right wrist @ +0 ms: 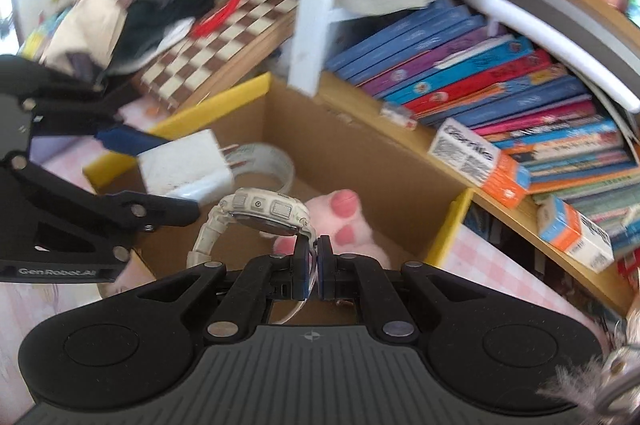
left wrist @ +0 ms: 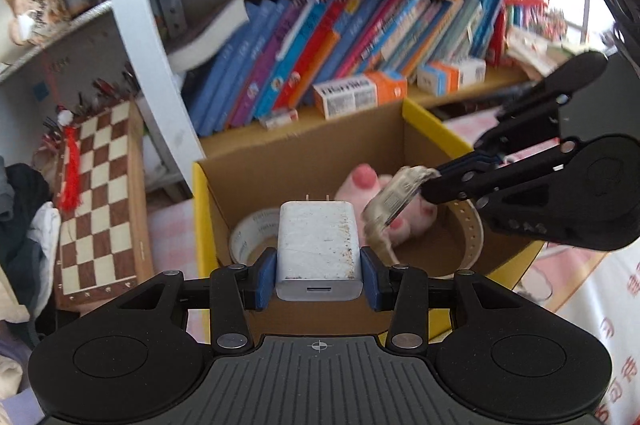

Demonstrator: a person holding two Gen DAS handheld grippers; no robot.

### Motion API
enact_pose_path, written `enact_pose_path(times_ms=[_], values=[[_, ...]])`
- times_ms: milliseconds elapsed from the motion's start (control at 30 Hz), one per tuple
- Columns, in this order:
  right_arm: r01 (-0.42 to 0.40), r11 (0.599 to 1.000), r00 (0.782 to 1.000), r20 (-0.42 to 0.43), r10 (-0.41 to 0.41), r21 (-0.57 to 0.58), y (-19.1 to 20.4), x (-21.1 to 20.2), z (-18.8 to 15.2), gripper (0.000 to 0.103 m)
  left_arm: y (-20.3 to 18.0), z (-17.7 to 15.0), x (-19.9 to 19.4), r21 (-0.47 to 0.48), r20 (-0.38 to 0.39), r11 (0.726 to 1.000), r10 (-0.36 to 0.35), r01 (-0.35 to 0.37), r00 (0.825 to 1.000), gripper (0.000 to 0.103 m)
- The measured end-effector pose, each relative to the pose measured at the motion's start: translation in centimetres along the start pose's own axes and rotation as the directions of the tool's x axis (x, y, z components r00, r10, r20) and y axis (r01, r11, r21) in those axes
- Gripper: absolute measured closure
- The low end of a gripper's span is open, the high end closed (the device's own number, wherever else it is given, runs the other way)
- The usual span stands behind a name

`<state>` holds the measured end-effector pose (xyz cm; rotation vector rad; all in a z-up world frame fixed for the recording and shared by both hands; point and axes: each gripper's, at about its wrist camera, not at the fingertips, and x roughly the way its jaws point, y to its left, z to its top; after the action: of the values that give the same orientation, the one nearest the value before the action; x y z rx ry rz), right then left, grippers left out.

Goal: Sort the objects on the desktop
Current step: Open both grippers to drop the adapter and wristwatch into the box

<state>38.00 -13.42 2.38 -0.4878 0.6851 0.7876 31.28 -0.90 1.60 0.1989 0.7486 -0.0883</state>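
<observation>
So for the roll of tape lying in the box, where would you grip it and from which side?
Grip the roll of tape across its wall, one jaw inside the hollow core, one outside, coming from above. It appears to lie flat on the floor of the cardboard box, close to the box's walls, so a sideways approach looks blocked; the pink plush sits beside it.

My pads pinch a scuffed matt plastic charger (left wrist: 319,249); my other pair a pale plastic watch (right wrist: 264,213); corrugated cardboard box (left wrist: 304,161) beyond.
</observation>
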Motion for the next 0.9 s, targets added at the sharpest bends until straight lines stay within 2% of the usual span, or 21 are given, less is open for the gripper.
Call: enact_pose_path(times_ms=[233,367,767,900], values=[[-0.092,0.993,0.991,-0.101,0.085,-0.073,-0.2,2.9,0.0,0.099,0.2,-0.6,2.0,0.01,-0.079,1.0,-0.014,0.015,0.997,0.061],[-0.12,0.988,0.982,-0.155,0.104,-0.097,-0.2,4.1,-0.2,0.099,0.5,-0.5,2.8,0.002,-0.106,1.0,-0.027,0.027,0.994,0.061],[-0.175,0.984,0.957,-0.229,0.176,0.024,-1.7,6.6,-0.7,0.098,1.8,-0.5,4.4,-0.104,-0.159,0.988,-0.127,0.111,0.979,0.061],[-0.178,0.983,0.956,-0.232,0.182,0.037,-1.8,6.8,-0.8,0.098,1.9,-0.5,4.4,-0.11,-0.16,0.987,-0.132,0.116,0.978,0.061]])
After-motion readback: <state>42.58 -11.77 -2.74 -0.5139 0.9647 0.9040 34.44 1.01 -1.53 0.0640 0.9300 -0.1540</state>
